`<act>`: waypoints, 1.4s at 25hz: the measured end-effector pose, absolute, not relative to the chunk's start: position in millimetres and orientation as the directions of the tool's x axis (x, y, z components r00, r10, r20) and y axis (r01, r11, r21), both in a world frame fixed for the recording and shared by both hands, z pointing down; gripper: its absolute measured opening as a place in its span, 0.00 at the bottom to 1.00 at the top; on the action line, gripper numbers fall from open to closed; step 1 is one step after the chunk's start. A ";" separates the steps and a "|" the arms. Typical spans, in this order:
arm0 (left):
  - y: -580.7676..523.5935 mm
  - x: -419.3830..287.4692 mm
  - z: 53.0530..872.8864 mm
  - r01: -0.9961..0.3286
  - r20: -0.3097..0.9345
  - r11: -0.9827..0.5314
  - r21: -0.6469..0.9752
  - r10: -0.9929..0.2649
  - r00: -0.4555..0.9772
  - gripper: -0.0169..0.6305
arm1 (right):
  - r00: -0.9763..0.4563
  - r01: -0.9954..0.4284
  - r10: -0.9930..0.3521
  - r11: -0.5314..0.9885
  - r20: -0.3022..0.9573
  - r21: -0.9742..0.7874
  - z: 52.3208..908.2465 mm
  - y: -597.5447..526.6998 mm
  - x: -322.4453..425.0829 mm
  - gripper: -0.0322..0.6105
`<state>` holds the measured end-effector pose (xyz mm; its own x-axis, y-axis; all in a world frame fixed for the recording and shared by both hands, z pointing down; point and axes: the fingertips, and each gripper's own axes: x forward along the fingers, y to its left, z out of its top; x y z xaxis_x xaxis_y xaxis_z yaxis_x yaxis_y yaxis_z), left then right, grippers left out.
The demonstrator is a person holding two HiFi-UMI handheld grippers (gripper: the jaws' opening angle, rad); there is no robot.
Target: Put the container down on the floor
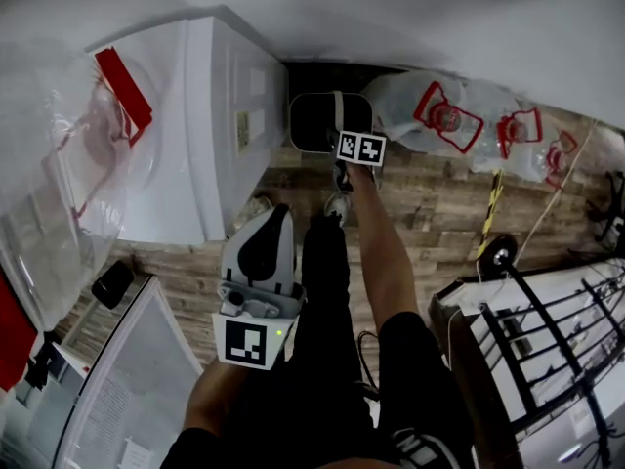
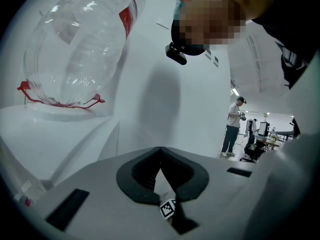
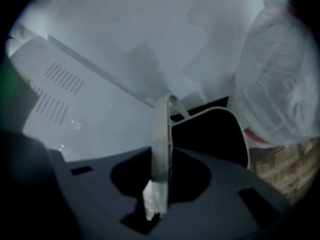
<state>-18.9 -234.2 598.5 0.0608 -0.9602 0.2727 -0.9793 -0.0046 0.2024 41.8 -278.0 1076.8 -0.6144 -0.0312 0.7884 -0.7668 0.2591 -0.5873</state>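
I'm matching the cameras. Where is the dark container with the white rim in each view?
Head view: container top centre, just right of the white cabinet.
Left gripper view: not in it.
Right gripper view: container right of centre, its handle pinched in the right gripper.
Shared landmark: the white cabinet, left of the container in both.
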 end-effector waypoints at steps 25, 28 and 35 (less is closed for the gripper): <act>-253.8 -20.7 615.7 -0.973 0.286 0.010 0.229 -0.957 0.057 0.07 | -0.601 -0.779 -0.029 0.242 0.798 -0.578 1108.0 -294.3 48.4 0.18; -253.0 -19.8 615.7 -0.974 0.286 0.005 0.228 -0.956 0.062 0.07 | -0.592 -0.784 -0.029 0.251 0.805 -0.567 1108.9 -292.7 49.9 0.18; -248.8 -18.1 612.7 -0.973 0.283 0.002 0.231 -0.957 0.066 0.07 | -0.556 -0.800 -0.020 0.283 0.831 -0.528 1113.2 -282.4 57.9 0.19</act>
